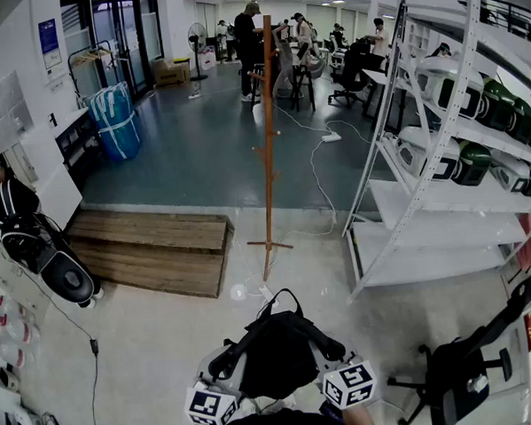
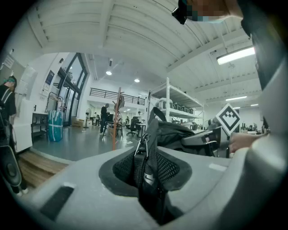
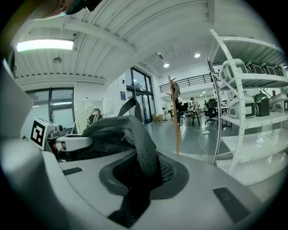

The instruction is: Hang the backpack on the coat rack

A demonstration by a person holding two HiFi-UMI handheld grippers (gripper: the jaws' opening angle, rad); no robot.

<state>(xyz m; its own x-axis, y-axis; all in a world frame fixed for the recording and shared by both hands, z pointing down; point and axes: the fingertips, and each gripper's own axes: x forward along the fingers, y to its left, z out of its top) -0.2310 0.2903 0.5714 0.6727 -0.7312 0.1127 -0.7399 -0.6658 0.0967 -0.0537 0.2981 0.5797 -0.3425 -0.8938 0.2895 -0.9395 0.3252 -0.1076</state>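
Observation:
I hold a black backpack (image 1: 277, 353) up between both grippers, low in the head view. My left gripper (image 1: 224, 362) is shut on a webbing strap with a metal clip (image 2: 143, 155) at the pack's left side. My right gripper (image 1: 331, 346) is shut on a padded, zippered edge of the backpack (image 3: 145, 155) at its right side. The carry loop (image 1: 283, 297) stands up on top. The wooden coat rack (image 1: 268, 145) stands upright on the floor straight ahead, some way off, and also shows as a coat rack (image 2: 118, 112) and a coat rack (image 3: 174, 112) in the gripper views.
White metal shelving (image 1: 425, 199) with rounded devices runs along the right. A low wooden platform (image 1: 152, 249) lies left of the rack, and a black bag (image 1: 36, 246) leans at the left wall. An office chair (image 1: 469, 374) is at lower right. Cables (image 1: 320, 160) cross the floor; people stand far back.

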